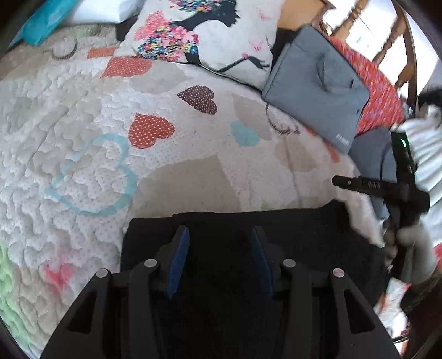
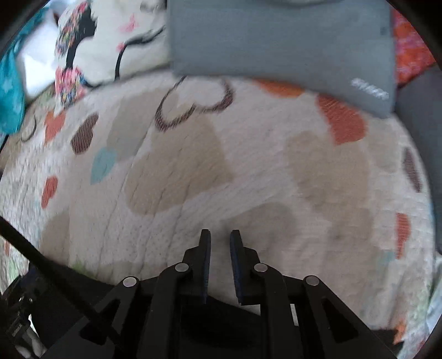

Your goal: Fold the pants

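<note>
The black pants lie folded into a flat dark block on the quilted bedspread, at the near edge of the bed. My left gripper is open and empty, hovering right over the pants. My right gripper is open by a narrow gap and empty, above the bare bedspread; a dark edge of the pants shows under its base. In the left wrist view the right gripper is at the right, held in a gloved hand.
A grey folded garment or bag lies at the far right of the bed, also in the right wrist view. A flowered pillow, a teal cloth, red patterned fabric and a wooden chair lie beyond.
</note>
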### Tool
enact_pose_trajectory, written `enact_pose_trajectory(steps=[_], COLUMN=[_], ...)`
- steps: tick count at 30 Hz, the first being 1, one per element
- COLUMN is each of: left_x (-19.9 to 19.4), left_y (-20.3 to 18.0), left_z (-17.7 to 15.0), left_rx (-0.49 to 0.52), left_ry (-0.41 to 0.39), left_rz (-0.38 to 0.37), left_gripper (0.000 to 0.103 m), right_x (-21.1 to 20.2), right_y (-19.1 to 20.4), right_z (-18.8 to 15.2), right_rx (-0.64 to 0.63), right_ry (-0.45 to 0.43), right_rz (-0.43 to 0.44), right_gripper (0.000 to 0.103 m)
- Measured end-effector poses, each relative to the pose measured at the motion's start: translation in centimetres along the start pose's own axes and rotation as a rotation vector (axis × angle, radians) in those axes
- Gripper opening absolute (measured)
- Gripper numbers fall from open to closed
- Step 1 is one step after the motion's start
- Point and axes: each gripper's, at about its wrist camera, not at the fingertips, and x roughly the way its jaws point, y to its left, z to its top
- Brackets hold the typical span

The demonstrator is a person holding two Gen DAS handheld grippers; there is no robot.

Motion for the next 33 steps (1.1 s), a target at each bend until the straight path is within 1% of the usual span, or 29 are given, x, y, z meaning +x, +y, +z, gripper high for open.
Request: enact_pose_trajectory(steps=[1, 2, 4, 5, 7, 8, 9, 10, 12, 14, 16, 17, 18, 19, 21, 22, 24, 25, 26, 27, 28, 29, 30, 31, 33], left_x=[-0.9, -2.0, -4.6, -5.5, -7.6, -8.1, -9.1, -9.5, -10.5, -11.3, -11.9, -12.2, -12.4, -12.7, -13.0, -13.2, -13.6, -13.8, -14.0, -14.3, -14.6, -15.1, -15.6, -16.2, -17.5], left_y=[0.3, 0.5, 1.4, 1.9, 3.6, 4.1, 4.9, 5.3, 6.5, 7.9, 9.1, 9.4, 9.8, 10.2, 10.6, 10.7, 10.7, 10.6, 10.3, 9.7, 9.3, 8.6, 8.2, 7.6, 6.6], left_z=[0.2, 0.2, -0.1, -0.3, -1.6, -2.0, -3.0, -3.6, -5.2, -6.7, -7.8, -8.1, -8.4, -8.7, -9.1, -9.3, -9.6, -9.7, -9.7, -9.7, -9.6, -9.6, -9.5, -9.5, -9.5], left_rx=[-0.024, -0.042, -0.079, -0.102, -0.174, -0.191, -0.216, -0.226, -0.251, -0.291, -0.319, -0.328, -0.335, -0.342, -0.353, -0.368, -0.381, -0.377, -0.368, -0.345, -0.327, -0.299, -0.28, -0.251, -0.201], left_ry=[-0.015, -0.037, -0.083, -0.096, -0.114, -0.117, -0.12, -0.12, -0.117, -0.105, -0.102, -0.103, -0.105, -0.111, -0.119, -0.123, -0.129, -0.131, -0.132, -0.132, -0.132, -0.137, -0.142, -0.152, -0.169], left_rz=[-0.018, -0.017, 0.014, 0.02, 0.025, 0.03, 0.043, 0.054, 0.081, 0.094, 0.094, 0.097, 0.1, 0.104, 0.11, 0.109, 0.097, 0.095, 0.099, 0.114, 0.129, 0.153, 0.172, 0.196, 0.237], left_gripper=[0.045, 0.045, 0.045, 0.045, 0.048, 0.048, 0.049, 0.049, 0.049, 0.049, 0.049, 0.049, 0.049, 0.049, 0.049, 0.049, 0.049, 0.049, 0.049, 0.049, 0.049, 0.049, 0.049, 0.049, 0.05], right_x=[-1.2, -2.6, -4.5, -5.1, -4.7, -3.9, -3.2, -2.2, -0.4, 1.2, 1.6, 0.9, -0.3, -1.7, -3.5, -4.1, -4.4, -3.7, -3.0, -1.9, -0.6, 1.3, 2.6, 3.2, 2.3], right_y=[0.3, 0.7, 1.8, 2.7, 3.9, 4.8, 5.2, 5.6, 5.5, 4.2, 3.2, 3.4, 4.3, 5.6, 8.3, 10.0, 13.9, 16.1, 17.7, 19.6, 20.9, 22.5, 23.3, 23.6, 23.1], right_z=[-0.3, -0.7, -1.8, -2.5, -3.5, -4.2, -4.7, -5.0, -4.7, -4.2, -3.8, -3.7, -3.7, -3.9, -4.4, -4.9, -6.1, -6.7, -7.4, -8.3, -9.0, -10.1, -10.9, -11.4, -11.1], right_rx=[0.001, 0.001, 0.0, -0.004, -0.01, -0.007, -0.006, -0.013, -0.013, 0.007, 0.077, 0.096, 0.081, 0.043, -0.021, -0.054, -0.123, -0.144, -0.154, -0.164, -0.169, -0.173, -0.174, -0.167, -0.117], right_ry=[-0.022, -0.046, -0.058, -0.037, 0.018, 0.065, 0.088, 0.109, 0.115, 0.115, 0.114, 0.096, 0.063, 0.037, 0.044, 0.06, 0.139, 0.199, 0.245, 0.314, 0.375, 0.458, 0.504, 0.503, 0.472], right_rz=[0.014, 0.046, 0.139, 0.22, 0.327, 0.378, 0.389, 0.372, 0.305, 0.21, 0.224, 0.209, 0.193, 0.216, 0.31, 0.365, 0.491, 0.559, 0.606, 0.658, 0.688, 0.692, 0.667, 0.647, 0.703], right_gripper=[0.044, 0.049, 0.051, 0.051, 0.052, 0.052, 0.052, 0.052, 0.052, 0.051, 0.05, 0.05, 0.053, 0.054, 0.054, 0.054, 0.056, 0.056, 0.056, 0.058, 0.062, 0.065, 0.069, 0.072, 0.078])
